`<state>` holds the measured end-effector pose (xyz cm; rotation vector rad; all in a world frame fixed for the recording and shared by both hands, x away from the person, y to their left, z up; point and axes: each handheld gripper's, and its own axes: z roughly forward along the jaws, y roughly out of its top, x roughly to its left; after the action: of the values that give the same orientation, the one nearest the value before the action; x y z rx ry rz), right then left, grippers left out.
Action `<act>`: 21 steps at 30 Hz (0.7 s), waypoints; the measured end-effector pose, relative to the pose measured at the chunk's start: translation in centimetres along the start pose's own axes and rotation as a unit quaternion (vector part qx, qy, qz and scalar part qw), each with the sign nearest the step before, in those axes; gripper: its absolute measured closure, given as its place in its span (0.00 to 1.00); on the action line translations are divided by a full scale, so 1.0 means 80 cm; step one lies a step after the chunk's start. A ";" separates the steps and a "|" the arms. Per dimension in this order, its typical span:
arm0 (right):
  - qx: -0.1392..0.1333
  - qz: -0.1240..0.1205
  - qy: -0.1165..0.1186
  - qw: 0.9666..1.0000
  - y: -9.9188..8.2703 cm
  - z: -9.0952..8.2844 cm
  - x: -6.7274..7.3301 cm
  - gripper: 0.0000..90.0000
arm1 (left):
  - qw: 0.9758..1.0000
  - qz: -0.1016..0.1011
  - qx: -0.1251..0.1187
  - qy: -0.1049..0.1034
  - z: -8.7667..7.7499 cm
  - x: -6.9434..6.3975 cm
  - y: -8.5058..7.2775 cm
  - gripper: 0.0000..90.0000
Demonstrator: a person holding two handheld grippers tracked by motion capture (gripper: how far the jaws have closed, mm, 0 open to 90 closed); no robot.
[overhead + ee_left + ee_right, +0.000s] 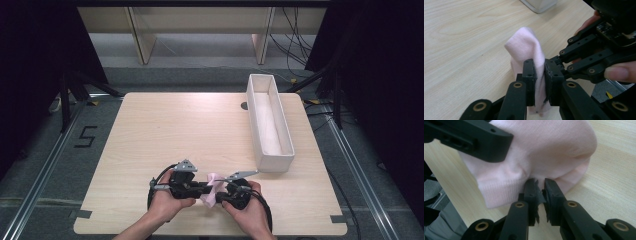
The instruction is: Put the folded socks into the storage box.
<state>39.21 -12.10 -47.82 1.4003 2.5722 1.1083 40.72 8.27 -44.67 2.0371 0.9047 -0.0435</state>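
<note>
Fingers of the left gripper [539,75] clamped flat on a pink cloth [526,47]; fingers of the right gripper [539,191] pinch a fold at its opposite edge. Cloth hangs bunched between both, just above the table [165,130] near the front edge. White box [270,120] lies ahead to the right, long axis running away from the person, right hand nearer.

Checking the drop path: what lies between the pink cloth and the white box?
Bare tabletop between pink cloth and white box, per the high view.
</note>
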 end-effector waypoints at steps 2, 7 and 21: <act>0.000 0.003 0.001 1.000 0.000 0.002 0.001 0.90 | 1.000 0.006 0.004 0.001 0.001 -0.001 0.001 0.89; 0.006 0.017 0.016 1.000 0.000 -0.006 -0.003 0.83 | 0.999 0.041 0.020 0.015 -0.004 0.000 0.003 0.90; 0.006 -0.127 0.048 0.991 0.049 -0.059 -0.027 0.60 | 0.978 0.179 0.106 -0.029 -0.018 0.002 0.026 0.90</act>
<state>41.83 -15.02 -42.67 1.0056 2.7286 1.1469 41.68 8.69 -42.35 2.3578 0.5019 -0.0003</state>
